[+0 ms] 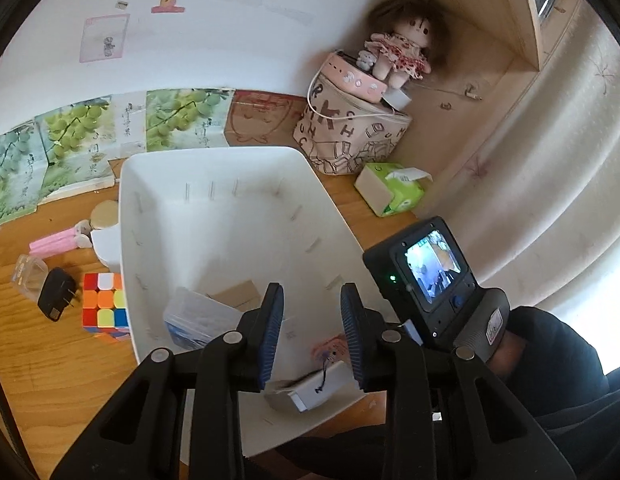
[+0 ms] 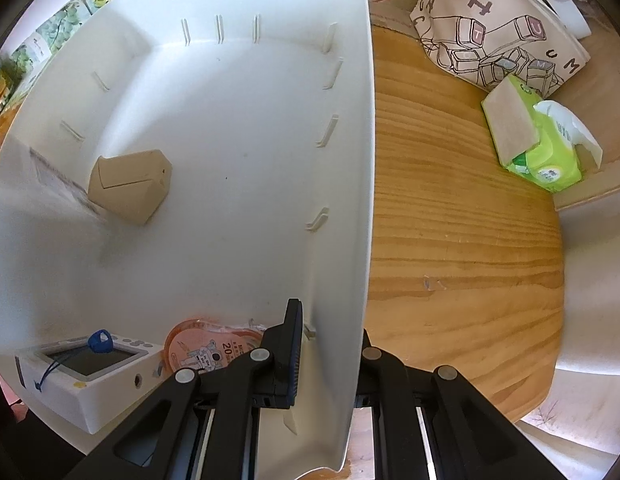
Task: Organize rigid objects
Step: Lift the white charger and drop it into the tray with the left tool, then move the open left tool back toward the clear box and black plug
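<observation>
A wooden desk (image 2: pixel 462 216) stood against a white wall, with a printed canvas bag (image 1: pixel 350 136) and a doll (image 1: pixel 402 48) in the far corner. The largest item was the white bin (image 1: pixel 230 216), sitting mid-desk. The right gripper (image 2: pixel 330 360) held the bin's right wall, one finger inside and one outside, pads pressed on the plastic (apparently steadying it). The left gripper (image 1: pixel 312 332) hovered over the bin's near end with its jaws drawn to their narrowest and nothing between the pads.

Inside the bin lay a white gadget with a dark screen (image 2: pixel 86 372), a tan cardboard box (image 2: pixel 130 186), a clear plastic case (image 1: pixel 198 316) and an orange tape dispenser (image 2: pixel 206 348). Outside, left of the bin, waited a colour cube (image 1: pixel 104 304) just beside its wall, a black plug adapter (image 1: pixel 56 294), a pink stick-shaped item (image 1: pixel 58 242) and a small clear box (image 1: pixel 28 274).

Judgement: sorting was partway through, between a drop and the next pick. The next move would call for swinging the left gripper out over the left rim, opening wide and closing squarely on the cube.
</observation>
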Action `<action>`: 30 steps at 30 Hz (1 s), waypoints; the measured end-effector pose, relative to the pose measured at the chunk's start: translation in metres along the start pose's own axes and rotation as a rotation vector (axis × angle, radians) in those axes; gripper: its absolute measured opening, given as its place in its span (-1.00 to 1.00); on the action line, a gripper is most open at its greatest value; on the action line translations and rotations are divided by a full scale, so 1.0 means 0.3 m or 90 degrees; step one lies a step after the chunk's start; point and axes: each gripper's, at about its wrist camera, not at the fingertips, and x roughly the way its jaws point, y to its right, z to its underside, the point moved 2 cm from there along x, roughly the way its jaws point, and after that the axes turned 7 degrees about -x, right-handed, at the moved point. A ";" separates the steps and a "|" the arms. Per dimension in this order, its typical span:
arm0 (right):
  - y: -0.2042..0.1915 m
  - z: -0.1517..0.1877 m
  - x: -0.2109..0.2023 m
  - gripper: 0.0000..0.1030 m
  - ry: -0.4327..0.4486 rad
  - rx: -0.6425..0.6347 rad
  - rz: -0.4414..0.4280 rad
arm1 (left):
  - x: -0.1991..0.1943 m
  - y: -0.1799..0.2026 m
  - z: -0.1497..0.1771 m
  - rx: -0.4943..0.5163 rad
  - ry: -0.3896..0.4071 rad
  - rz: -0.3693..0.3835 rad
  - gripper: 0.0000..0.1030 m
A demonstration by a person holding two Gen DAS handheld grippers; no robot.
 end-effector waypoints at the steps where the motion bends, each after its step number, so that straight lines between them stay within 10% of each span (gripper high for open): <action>1: -0.002 0.000 0.000 -0.71 0.000 -0.002 0.001 | 0.002 0.001 0.002 -0.002 -0.002 -0.001 -0.38; 30: -0.002 0.002 0.010 -0.77 -0.016 -0.007 -0.004 | -0.206 -0.462 -0.004 -0.298 0.123 -0.276 0.32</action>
